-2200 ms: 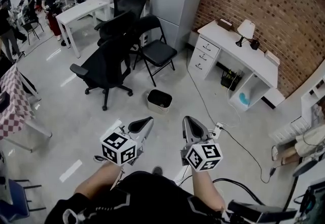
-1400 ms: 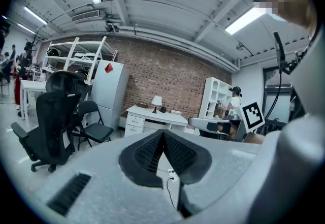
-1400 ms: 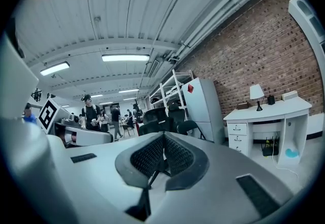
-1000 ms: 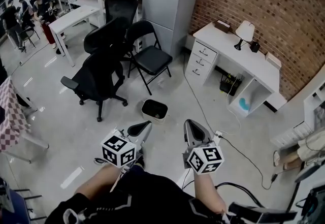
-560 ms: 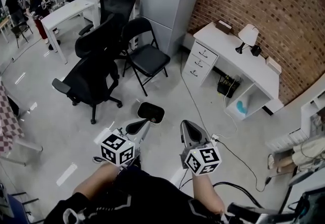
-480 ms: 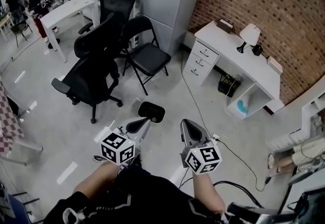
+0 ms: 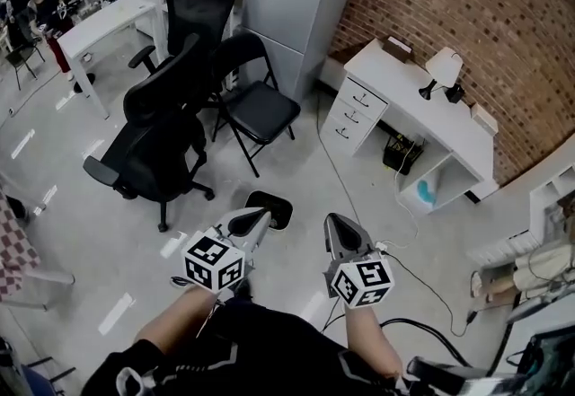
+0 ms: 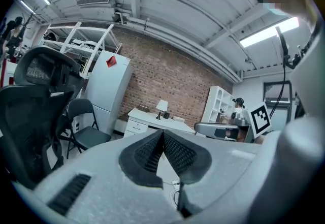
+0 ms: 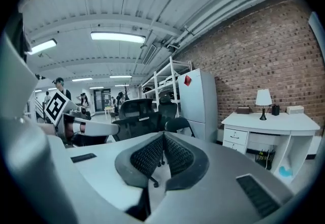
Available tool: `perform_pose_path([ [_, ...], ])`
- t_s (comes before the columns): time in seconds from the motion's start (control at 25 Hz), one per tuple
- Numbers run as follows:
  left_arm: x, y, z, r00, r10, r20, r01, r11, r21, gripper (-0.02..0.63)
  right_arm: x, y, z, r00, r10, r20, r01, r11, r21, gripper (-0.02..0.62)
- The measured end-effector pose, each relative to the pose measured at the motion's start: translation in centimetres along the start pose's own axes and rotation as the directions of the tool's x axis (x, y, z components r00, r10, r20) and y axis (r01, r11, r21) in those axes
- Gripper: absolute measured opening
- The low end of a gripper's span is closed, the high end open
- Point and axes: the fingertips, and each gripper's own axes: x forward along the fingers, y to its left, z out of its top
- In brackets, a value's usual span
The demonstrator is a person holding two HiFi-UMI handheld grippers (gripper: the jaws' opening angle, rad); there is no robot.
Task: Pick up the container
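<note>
Left gripper [image 7: 249,222] and right gripper [image 7: 340,230] side by side, held level, jaws of each pressed together, nothing between. Container [image 7: 273,203] on the floor just beyond the left gripper's tip, right of the near office chair [image 7: 153,147].

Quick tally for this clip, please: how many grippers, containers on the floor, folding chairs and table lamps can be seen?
Grippers: 2 (left gripper, right gripper, both shut, nothing held)
Container on the floor: 1
Folding chair: 1
Table lamp: 1
Total: 5
</note>
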Motion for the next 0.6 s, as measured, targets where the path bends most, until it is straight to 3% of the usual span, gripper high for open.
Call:
perform_pose_path([
  [0.16, 0.1, 3.0, 0.7, 1.000, -0.004, 0.017, 0.005, 1.000, -0.028, 0.008, 2.5, -0.4, 0.0, 1.000, -0.022, -0.009, 0.022, 1.000, 0.015, 0.008],
  [0.36, 0.4, 5.7, 0.9, 1.000, -0.003, -0.001, 0.003, 1.000, 0.012, 0.008, 4.9, 1.2, -0.1, 0.999, 0.046, -0.003, -0.046, 0.999, -0.016, 0.008],
  [0.6, 1.2, 7.1, -0.7, 0.999, -0.025, -0.026, 0.025, 1.000, -0.007, 0.008, 6.6, 1.2, -1.8, 0.998, 0.046, -0.048, -0.046, 0.999, 0.003, 0.008],
])
